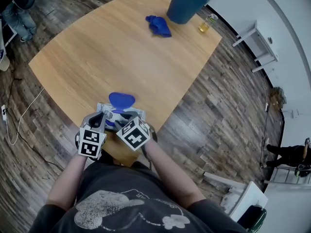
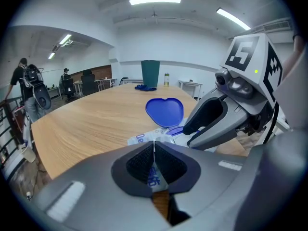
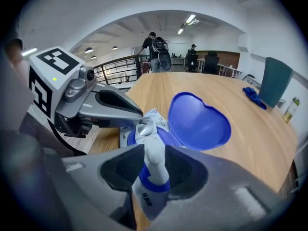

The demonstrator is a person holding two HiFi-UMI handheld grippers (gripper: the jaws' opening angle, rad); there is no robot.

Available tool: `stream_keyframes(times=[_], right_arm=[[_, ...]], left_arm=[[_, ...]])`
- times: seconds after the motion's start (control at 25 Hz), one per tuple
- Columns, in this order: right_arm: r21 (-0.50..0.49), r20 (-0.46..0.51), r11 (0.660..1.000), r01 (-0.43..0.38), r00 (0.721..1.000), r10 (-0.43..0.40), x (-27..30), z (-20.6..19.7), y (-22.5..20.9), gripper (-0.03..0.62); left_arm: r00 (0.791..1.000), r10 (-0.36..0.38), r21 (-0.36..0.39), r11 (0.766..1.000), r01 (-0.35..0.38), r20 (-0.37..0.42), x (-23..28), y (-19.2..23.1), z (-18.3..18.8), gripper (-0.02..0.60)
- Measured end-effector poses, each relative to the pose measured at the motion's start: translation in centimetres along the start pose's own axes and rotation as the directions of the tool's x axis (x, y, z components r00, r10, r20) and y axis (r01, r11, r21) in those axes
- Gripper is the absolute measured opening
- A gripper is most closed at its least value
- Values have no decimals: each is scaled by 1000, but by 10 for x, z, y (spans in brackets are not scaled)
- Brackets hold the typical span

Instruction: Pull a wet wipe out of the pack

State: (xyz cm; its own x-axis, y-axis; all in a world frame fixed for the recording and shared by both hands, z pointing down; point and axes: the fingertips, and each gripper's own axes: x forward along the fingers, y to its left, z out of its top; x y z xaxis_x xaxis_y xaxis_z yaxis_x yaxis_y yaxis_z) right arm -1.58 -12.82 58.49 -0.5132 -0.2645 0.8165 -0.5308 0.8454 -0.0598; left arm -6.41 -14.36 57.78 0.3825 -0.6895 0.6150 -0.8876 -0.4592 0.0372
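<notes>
My left gripper is closed on the near end of the pack. A thin fold of its wrapper is pinched flat between the pads, and the printed film shows just below them. The pack lies flat at the near edge of the table, right in front of me. Its blue lid is flipped open and stands up on the far side.

My right gripper points steeply down over the pack's opening. The jaws are part closed around a white wipe. The wipe stands up out of the blue-ringed opening, and a pad touches it on each side. Its lower end is in the pack. The two grippers sit close together over the pack, with the left one's tips just beside the opening.

At the far corner of the table stand a bin and a bottle. A blue cloth lies just beside the bin, well apart from the pack.
</notes>
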Motion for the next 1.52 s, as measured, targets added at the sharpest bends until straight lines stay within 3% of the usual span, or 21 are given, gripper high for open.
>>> stream_keyframes(times=[0.2,0.36,0.92,1.16,1.36,1.52], right_arm=[[-76,-62,996,51,996,-56,5,-2,4,116],[-128,-66,986,107,991,-116,10,-2,8,37],[82,20,989,120,992,-122,-1,6,0,2],[102,75,984,147,985,-155,-23,18,1,0],[159,159,973,165,969,-190,-50,27,3,0],[229,219,951,209,941,-259,-75,34,0,0]], left_arm=[[1000,-15,-2,1000,15,-3,0,-1,-3,25],[1000,-30,-1,1000,30,-2,1,-2,-5,25],[997,-79,11,997,79,-6,3,-2,-4,26],[995,-97,13,995,97,1,2,-1,-3,28],[993,-117,15,993,117,9,4,-1,-3,29],[989,-144,-36,989,145,34,1,-1,0,38]])
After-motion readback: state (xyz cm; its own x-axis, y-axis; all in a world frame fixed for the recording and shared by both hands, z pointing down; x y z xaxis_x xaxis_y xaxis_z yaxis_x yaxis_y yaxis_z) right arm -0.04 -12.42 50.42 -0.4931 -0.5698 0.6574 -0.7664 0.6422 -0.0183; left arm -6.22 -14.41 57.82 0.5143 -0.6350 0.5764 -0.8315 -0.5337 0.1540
